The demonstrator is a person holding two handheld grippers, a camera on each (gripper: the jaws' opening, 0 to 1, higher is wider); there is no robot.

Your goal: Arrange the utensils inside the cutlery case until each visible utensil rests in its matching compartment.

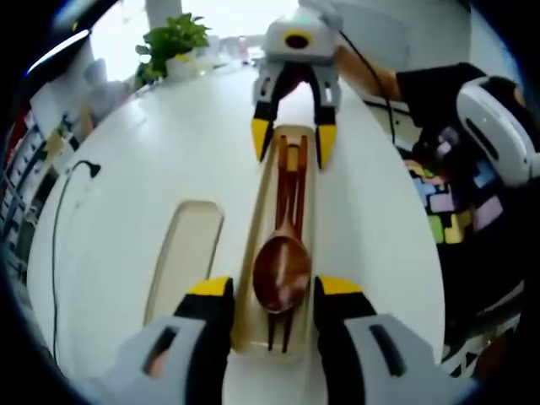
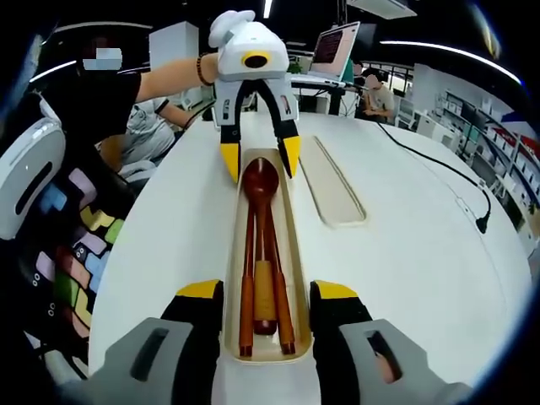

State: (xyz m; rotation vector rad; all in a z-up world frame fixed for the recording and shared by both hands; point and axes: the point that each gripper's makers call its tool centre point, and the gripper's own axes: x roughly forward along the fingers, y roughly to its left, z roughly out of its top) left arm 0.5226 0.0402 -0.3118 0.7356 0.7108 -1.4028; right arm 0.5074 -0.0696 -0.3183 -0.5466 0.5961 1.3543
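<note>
Fingers spread on both: left gripper (image 1: 263, 295) straddles bowl end of cutlery case (image 1: 246, 270); right gripper (image 2: 266, 297) straddles handle end. Wooden spoon (image 2: 261, 196), chopsticks (image 2: 247, 278) lie lengthwise inside case. Case lid (image 2: 331, 186) just beside, on white table (image 2: 405, 245)

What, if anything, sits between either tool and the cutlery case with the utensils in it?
Nothing visible. The left tool straddles the spoon-bowl end of the cutlery case, and the right tool straddles the handle end; the lid lies aside on the table.
</note>
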